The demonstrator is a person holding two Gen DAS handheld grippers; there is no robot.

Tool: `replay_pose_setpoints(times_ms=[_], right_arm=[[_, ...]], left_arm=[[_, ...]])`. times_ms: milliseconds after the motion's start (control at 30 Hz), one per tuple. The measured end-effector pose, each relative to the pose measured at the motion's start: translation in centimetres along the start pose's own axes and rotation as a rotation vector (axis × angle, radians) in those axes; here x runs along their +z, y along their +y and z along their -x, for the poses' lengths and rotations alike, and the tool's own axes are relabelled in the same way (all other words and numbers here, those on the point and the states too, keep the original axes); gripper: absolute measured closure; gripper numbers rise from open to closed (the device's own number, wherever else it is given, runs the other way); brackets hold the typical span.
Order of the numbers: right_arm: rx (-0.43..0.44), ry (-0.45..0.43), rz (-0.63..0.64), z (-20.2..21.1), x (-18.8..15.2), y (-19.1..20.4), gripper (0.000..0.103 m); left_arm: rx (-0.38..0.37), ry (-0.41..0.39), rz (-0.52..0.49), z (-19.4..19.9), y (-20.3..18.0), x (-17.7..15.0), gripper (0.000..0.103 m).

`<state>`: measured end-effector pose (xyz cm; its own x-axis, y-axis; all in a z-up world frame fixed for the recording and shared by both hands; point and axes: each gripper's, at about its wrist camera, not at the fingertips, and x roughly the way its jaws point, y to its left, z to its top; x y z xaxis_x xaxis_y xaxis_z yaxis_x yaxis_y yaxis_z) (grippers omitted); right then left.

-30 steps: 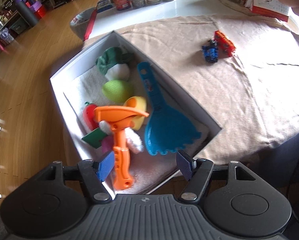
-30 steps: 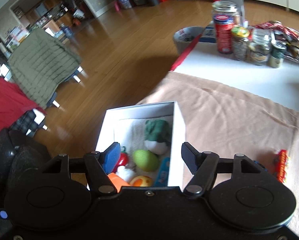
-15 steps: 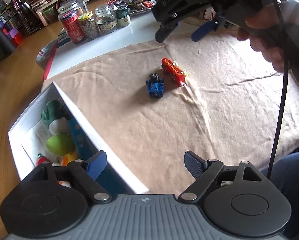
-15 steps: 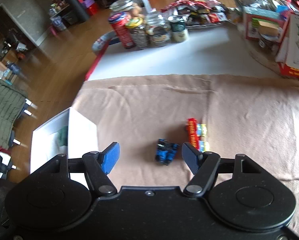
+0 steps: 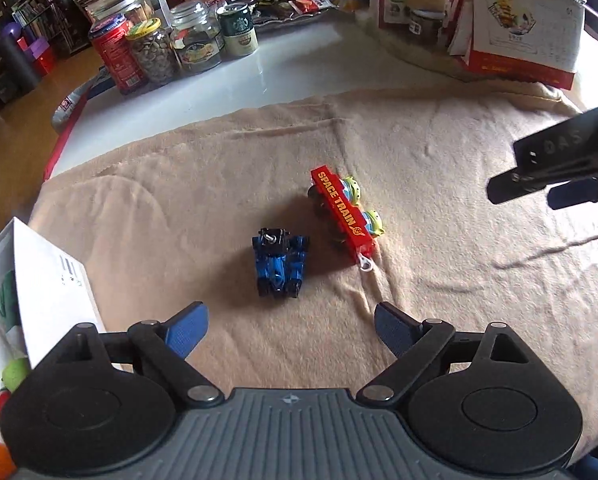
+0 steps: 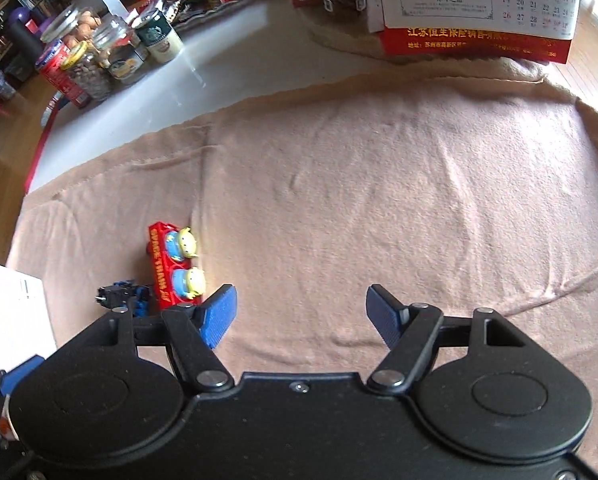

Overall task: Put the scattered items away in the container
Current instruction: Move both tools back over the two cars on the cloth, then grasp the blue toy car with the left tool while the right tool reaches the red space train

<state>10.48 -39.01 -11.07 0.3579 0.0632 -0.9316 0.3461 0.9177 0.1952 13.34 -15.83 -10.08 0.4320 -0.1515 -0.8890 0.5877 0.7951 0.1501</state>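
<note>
A blue toy car (image 5: 279, 264) and a red "Space Train" wagon (image 5: 343, 216) with green alien figures lie side by side on the beige cloth (image 5: 419, 152). My left gripper (image 5: 289, 316) hovers just short of the car; its jaws are opening and nothing is between them. The white box (image 5: 47, 280) with several toys inside stands at the left. My right gripper (image 6: 301, 300) is open over bare cloth. The wagon (image 6: 175, 268) and the car (image 6: 123, 296) sit just left of its left finger. One of its fingers (image 5: 575, 194) shows at the right edge of the left wrist view.
Jars and tins (image 5: 159, 52) stand on the white tabletop at the back left. A calendar (image 5: 519, 20) and boxes lean at the back right. The table edge and wooden floor (image 5: 3, 152) lie to the left. Wide open cloth stretches right of the toys.
Both grippers swung away from over the box to the cloth and came lower. The left jaws spread wider. The car and wagon now sit close before the left gripper.
</note>
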Motion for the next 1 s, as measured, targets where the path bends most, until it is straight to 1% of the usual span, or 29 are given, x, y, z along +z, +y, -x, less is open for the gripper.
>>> replay_pose_setpoints(times_ms=[100, 167, 233, 500, 567, 600, 633, 733, 767, 833, 900, 1000], right_arm=[[-0.018, 0.012, 0.024, -0.6, -0.1, -0.3, 0.034], [-0.020, 0.013, 0.038, -0.7, -0.1, -0.5, 0.034], [-0.024, 0.012, 0.051, -0.9, 0.0, -0.5, 0.034], [-0.028, 0.009, 0.105, -1.2, 0.1, 0.1, 0.034], [-0.026, 0.004, 0.114, -1.2, 0.2, 0.4, 0.034], [-0.022, 0.001, 0.121, -1.3, 0.2, 0.6, 0.034], [-0.019, -0.001, 0.130, -1.3, 0.2, 0.9, 0.034], [-0.014, -0.003, 0.161, -1.6, 0.1, 1.7, 0.034], [-0.013, -0.004, 0.171, -1.7, 0.1, 2.0, 0.034], [-0.013, -0.002, 0.193, -2.0, 0.0, 2.6, 0.034], [-0.011, -0.002, 0.211, -2.3, -0.1, 3.2, 0.034], [-0.004, -0.005, 0.231, -2.5, -0.2, 4.1, 0.034]], left_arm=[[0.015, 0.010, 0.011, -2.8, 0.1, 0.2, 0.016], [-0.006, 0.013, 0.040, -4.0, 0.4, 0.4, 0.019], [-0.025, 0.022, 0.079, -5.1, 0.7, 0.5, 0.020], [-0.004, 0.025, 0.196, -8.1, 2.0, 0.6, 0.020], [-0.011, 0.040, 0.208, -8.8, 2.4, 0.9, 0.022], [-0.016, 0.044, 0.211, -9.1, 2.6, 1.0, 0.026], [-0.025, 0.052, 0.211, -9.5, 2.7, 1.2, 0.027], [-0.049, 0.042, 0.214, -9.9, 3.0, 1.4, 0.027], [-0.054, 0.039, 0.203, -9.9, 2.9, 1.5, 0.029], [-0.074, 0.023, 0.169, -9.7, 2.6, 1.7, 0.040], [-0.081, 0.015, 0.152, -9.4, 2.4, 1.7, 0.060], [-0.132, 0.032, 0.157, -9.0, 2.6, 1.4, 0.063]])
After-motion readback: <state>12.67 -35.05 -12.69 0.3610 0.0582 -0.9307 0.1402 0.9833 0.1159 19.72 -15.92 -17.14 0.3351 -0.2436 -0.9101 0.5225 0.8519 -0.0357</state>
